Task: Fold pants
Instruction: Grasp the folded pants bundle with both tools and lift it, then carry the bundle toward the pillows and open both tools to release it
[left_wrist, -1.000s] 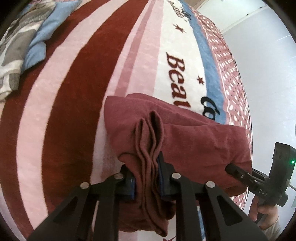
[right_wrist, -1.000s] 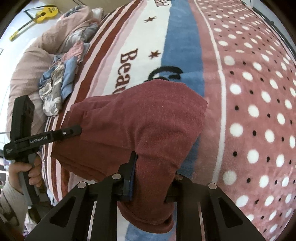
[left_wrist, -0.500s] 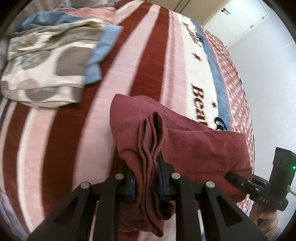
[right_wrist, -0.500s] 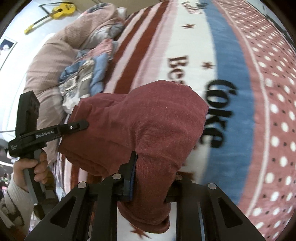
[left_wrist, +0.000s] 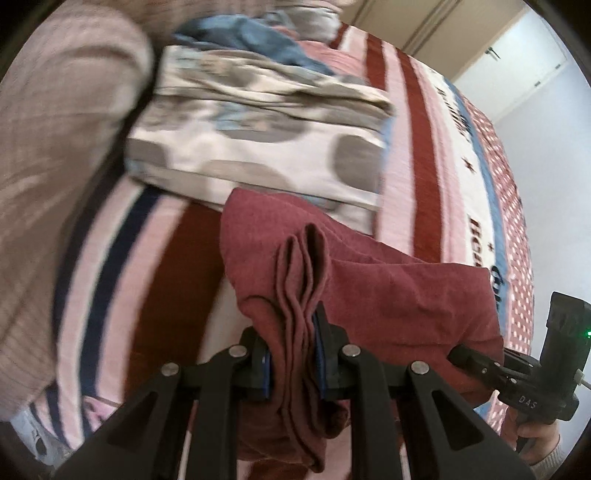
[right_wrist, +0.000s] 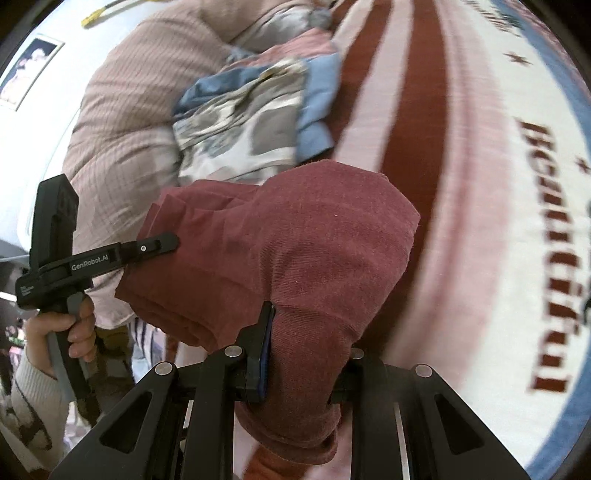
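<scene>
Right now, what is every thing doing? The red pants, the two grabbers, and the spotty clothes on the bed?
Dark red knit pants: folded in layers, lifted, held at both ends.
Left gripper: shut on the pants' bunched edge.
Right gripper: shut on the pants' other end.
White cloth with grey spots: folded, lying on the bed.
Striped pink and red blanket: spread flat over the bed.

Maroon pants (left_wrist: 388, 291) — folded, bunched, lifted above bedspread.
</scene>
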